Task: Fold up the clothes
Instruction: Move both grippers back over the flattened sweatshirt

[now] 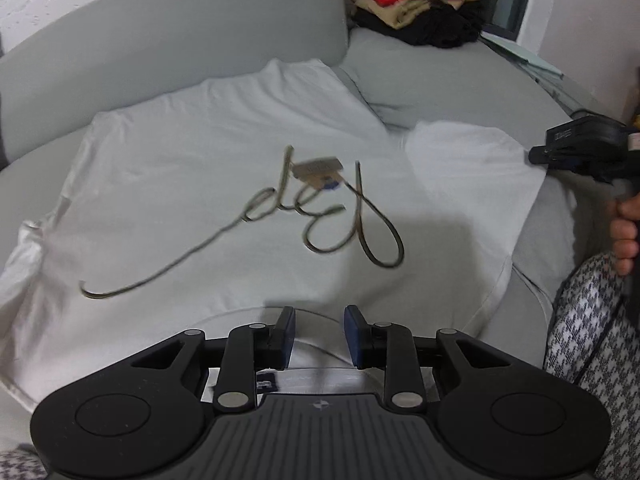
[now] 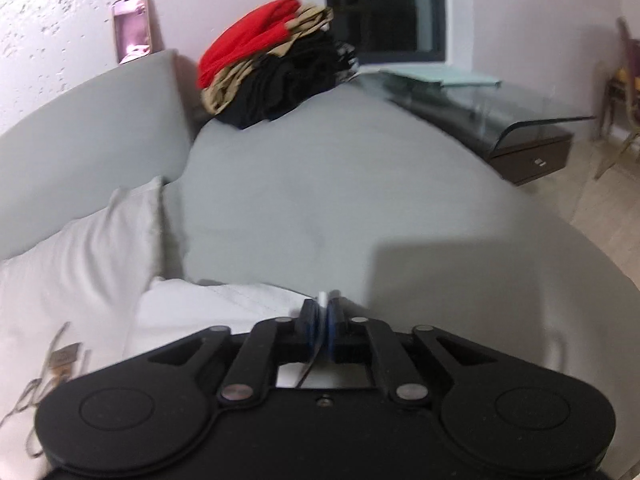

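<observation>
A white T-shirt [image 1: 208, 184] with a cursive script print lies spread on the grey sofa seat [image 1: 460, 80]. My left gripper [image 1: 320, 330] is open and empty, hovering over the shirt's near edge at the neckline. My right gripper [image 2: 322, 320] is shut on the edge of the shirt's white sleeve [image 2: 224, 304]; a strip of white cloth shows between its blue pads. In the left wrist view the right gripper [image 1: 538, 156] sits at the far right, at the tip of that sleeve [image 1: 472, 160].
A stack of folded clothes, red on tan on black [image 2: 272, 64], sits at the sofa's far end. A phone [image 2: 134, 26] leans on the wall above the backrest [image 2: 92, 120]. A glass-topped low table [image 2: 500, 120] stands to the right. A houndstooth cloth [image 1: 588, 340] is near right.
</observation>
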